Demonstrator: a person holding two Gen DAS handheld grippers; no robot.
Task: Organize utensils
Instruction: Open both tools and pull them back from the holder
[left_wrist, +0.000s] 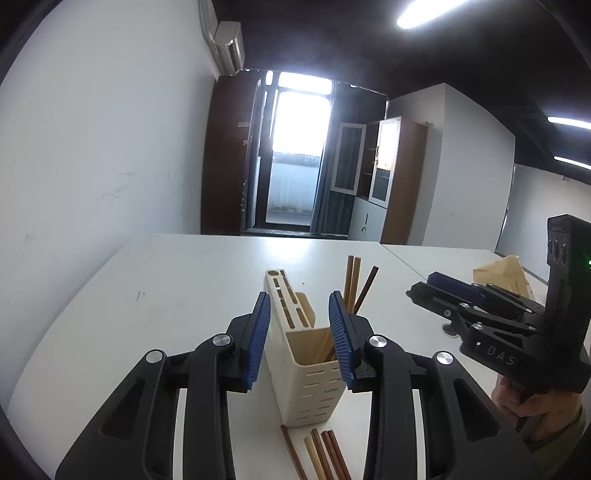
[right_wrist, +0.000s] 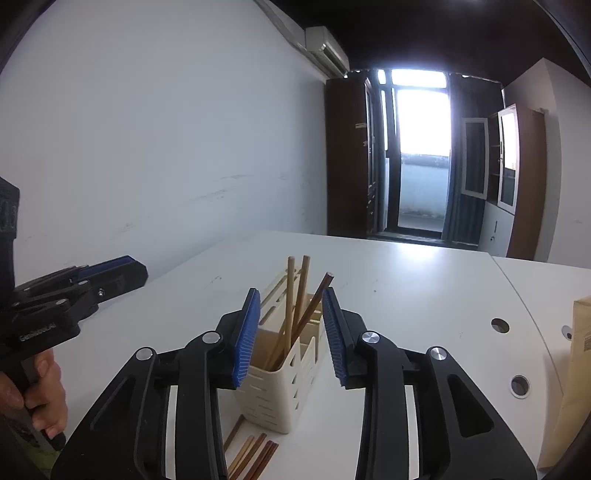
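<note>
Flanking holder (left_wrist: 310, 354); both tools level, parted

**Two wrist cameras facing one holder**

Each camera is sitting just behind its own tool and looking forward along the fingers, tilted slightly down at the white surface (left_wrist: 192, 280). The left view is looking past the left tool (left_wrist: 300, 339) at the holder (left_wrist: 310, 373), close up, with the window door far behind. The right view is looking past the right tool (right_wrist: 289, 336) at the same holder (right_wrist: 280, 391) from a little further right, equally near. Both views are sharing the holder, the chopsticks (left_wrist: 354, 284) standing in it, the loose chopsticks (right_wrist: 251, 458) in front, the surface and the far door. Each view is also catching the other tool at its edge.
</note>
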